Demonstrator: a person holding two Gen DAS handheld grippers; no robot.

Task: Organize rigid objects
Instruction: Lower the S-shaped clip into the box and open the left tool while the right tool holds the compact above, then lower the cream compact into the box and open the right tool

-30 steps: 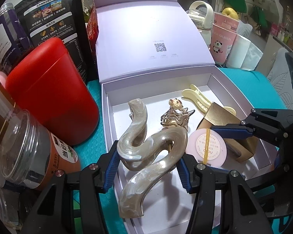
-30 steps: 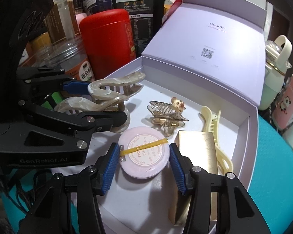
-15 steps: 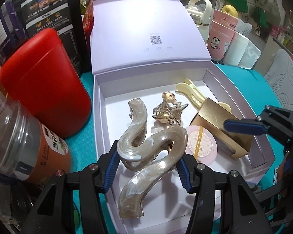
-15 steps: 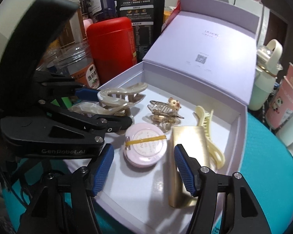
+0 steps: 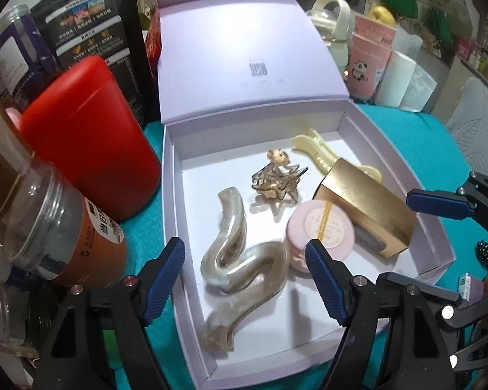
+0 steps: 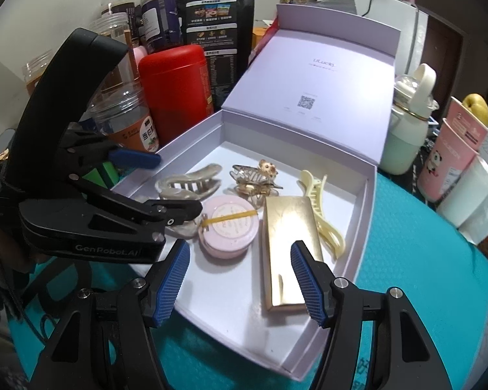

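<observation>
A lilac box with its lid up holds a pearly wavy hair claw, a round pink case, a gold box, a gold bear clip and a cream clip. My left gripper is open above the hair claw, which lies loose in the box. My right gripper is open and empty over the box's near edge; one of its fingers shows in the left wrist view.
A red canister, clear jars and dark pouches crowd the box's left side. A pale bottle, panda cups and white rolls stand right. The table cover is teal.
My left gripper opened and let the wavy hair claw drop into the box. Both grippers pulled back from the box; the right one opened off the pink case earlier.
</observation>
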